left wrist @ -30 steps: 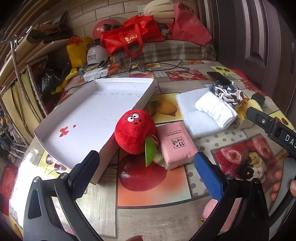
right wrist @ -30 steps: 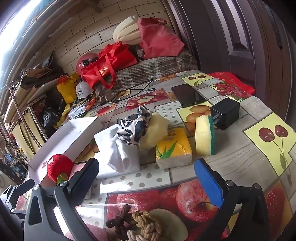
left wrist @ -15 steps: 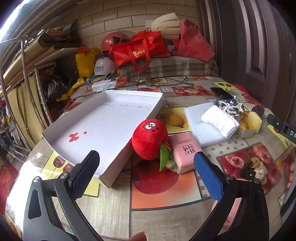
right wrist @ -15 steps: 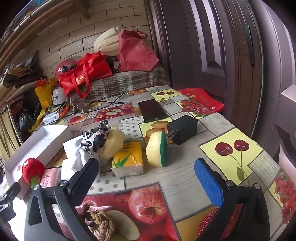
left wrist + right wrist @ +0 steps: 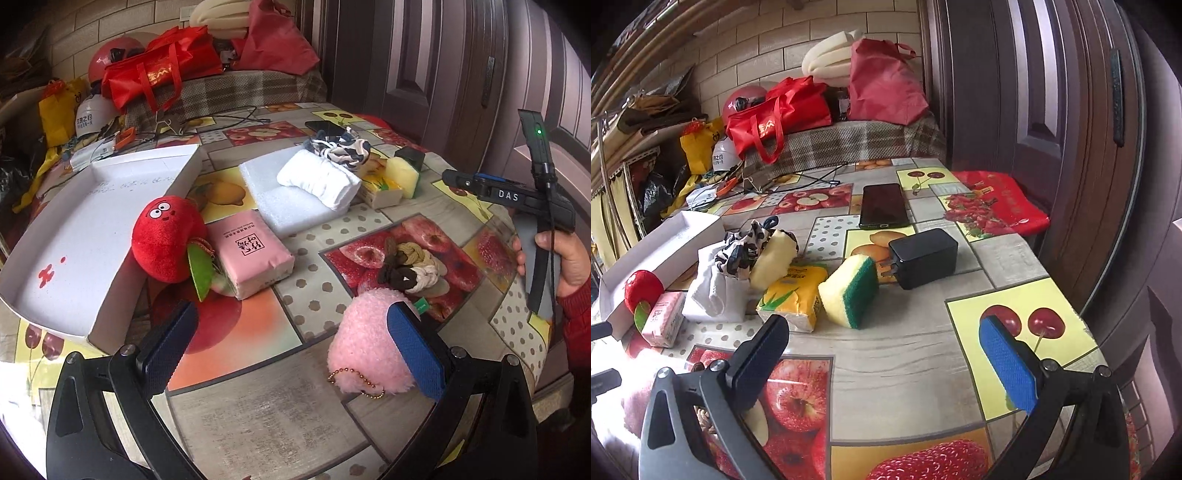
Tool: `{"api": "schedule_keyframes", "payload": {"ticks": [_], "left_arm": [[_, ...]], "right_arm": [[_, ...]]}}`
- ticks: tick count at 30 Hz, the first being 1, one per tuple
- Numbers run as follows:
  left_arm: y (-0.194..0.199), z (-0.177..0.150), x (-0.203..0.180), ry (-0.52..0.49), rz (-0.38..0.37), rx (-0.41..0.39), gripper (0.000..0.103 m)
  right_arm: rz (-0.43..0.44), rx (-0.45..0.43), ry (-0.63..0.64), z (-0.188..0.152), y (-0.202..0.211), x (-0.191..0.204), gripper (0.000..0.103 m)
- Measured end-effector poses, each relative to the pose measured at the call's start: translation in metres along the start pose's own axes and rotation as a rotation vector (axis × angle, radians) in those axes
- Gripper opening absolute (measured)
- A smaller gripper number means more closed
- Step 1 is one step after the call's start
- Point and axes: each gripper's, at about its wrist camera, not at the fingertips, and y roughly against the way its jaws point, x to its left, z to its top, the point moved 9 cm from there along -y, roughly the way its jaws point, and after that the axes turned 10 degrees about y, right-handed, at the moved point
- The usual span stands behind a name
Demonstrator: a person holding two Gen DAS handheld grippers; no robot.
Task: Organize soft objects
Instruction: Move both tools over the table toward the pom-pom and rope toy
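My left gripper (image 5: 291, 350) is open and empty above the table's near edge. A pink fluffy ball (image 5: 365, 347) lies by its right finger. A red plush apple (image 5: 166, 240) leans on an open white box (image 5: 74, 236), beside a pink tissue pack (image 5: 255, 251). Behind are a white foam block (image 5: 280, 199), a rolled white towel (image 5: 317, 181), a black-and-white scrunchie (image 5: 340, 147), a knotted rope toy (image 5: 410, 266). My right gripper (image 5: 882, 350) is open and empty, short of a yellow-green sponge (image 5: 849, 291) and a yellow tissue pack (image 5: 794, 295).
A black charger block (image 5: 923, 258) and a phone (image 5: 882, 205) lie behind the sponge. Cables, bags and helmets crowd the far end. A dark door stands at the right. The table edge (image 5: 1089, 314) runs close on the right. The right gripper's handle (image 5: 535, 206) shows in the left wrist view.
Both grippers have pulled back and turned right. The pink fluffy ball has come into the left wrist view; the right view now centres on the sponge and charger.
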Motion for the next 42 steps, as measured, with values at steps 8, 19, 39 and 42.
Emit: {"api": "schedule_keyframes", "payload": {"ticks": [8,19,39,42], "left_arm": [[-0.002,0.002,-0.002,-0.085,0.12,0.004,0.103],[-0.019,0.055,0.025,0.003,0.255,-0.041,0.103],[0.007,0.045,0.092,0.233,0.408,-0.094,0.103],[0.017,0.054,0.112,0.36,0.374,-0.144,0.103]], "right_arm": [[0.011,-0.027,-0.063,0.015,-0.003,0.007,0.103],[0.314,-0.401,0.142,0.083,0.154,0.132,0.103],[0.267,-0.33,0.26,0.067,0.13,0.193,0.103],[0.245,-0.317,0.208,0.067,0.125,0.185,0.103]]}}
